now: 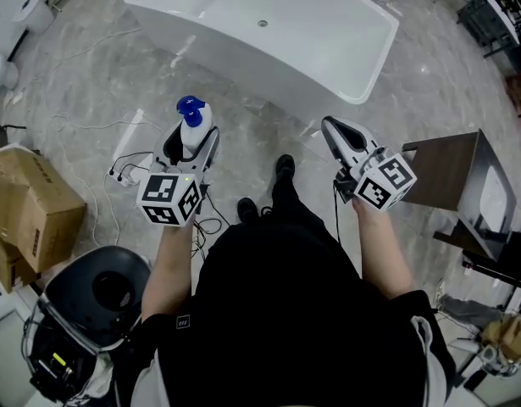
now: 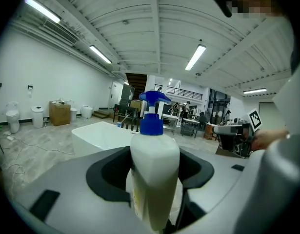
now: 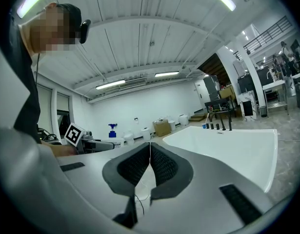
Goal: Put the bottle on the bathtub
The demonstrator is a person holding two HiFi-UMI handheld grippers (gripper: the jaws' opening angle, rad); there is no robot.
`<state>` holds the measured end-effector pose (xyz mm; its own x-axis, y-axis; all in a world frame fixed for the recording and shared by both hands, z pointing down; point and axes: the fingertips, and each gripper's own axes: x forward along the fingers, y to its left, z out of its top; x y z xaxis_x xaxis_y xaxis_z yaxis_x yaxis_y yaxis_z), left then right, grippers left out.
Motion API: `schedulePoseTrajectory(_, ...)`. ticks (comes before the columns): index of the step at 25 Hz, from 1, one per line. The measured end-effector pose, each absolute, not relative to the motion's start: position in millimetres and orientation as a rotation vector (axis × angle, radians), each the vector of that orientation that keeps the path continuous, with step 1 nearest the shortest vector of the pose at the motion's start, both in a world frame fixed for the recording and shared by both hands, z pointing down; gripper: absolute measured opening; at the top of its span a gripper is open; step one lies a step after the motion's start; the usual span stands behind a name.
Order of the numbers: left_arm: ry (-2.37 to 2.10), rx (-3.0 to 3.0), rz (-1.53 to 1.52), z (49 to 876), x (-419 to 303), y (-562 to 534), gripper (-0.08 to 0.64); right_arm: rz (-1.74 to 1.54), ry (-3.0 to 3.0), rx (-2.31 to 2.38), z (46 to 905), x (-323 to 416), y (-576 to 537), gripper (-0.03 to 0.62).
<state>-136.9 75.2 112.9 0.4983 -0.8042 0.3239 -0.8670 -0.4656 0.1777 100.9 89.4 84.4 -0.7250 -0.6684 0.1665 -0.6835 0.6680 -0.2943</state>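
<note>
A white bottle [image 1: 194, 131] with a blue pump top stands upright between the jaws of my left gripper [image 1: 189, 142], which is shut on it. In the left gripper view the bottle [image 2: 153, 174] fills the middle, its blue pump top [image 2: 151, 112] rising above the jaws. The white bathtub [image 1: 268, 32] lies on the floor ahead of both grippers; the bathtub [image 2: 101, 136] shows behind the bottle. My right gripper [image 1: 335, 136] is held at the right, shut with nothing in it; in the right gripper view its pads [image 3: 162, 166] meet, with the bathtub [image 3: 228, 147] to the right.
Cardboard boxes [image 1: 27, 206] and a black round device [image 1: 95, 291] stand at the left. White cables [image 1: 124, 155] trail on the marble floor. A dark wooden cabinet [image 1: 459, 185] stands at the right. The person's shoes [image 1: 284, 170] are between the grippers.
</note>
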Motion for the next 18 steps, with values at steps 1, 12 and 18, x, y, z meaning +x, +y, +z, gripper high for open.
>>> schedulePoseTrajectory(1, -1.410, 2.422, 0.282, 114, -133, 68, 0.273, 0.533, -2.833, 1.136, 87, 104, 81, 0.029)
schedulePoseTrajectory(12, -1.469, 2.355, 0.371, 125, -73, -39, 0.274, 0.573, -2.890, 0.966, 106, 142, -46, 0.029)
schedulePoseTrajectory(18, -1.521, 2.342, 0.331, 130, -58, -87, 0.273, 0.601, -2.898, 0.761, 125, 123, -81, 0.029)
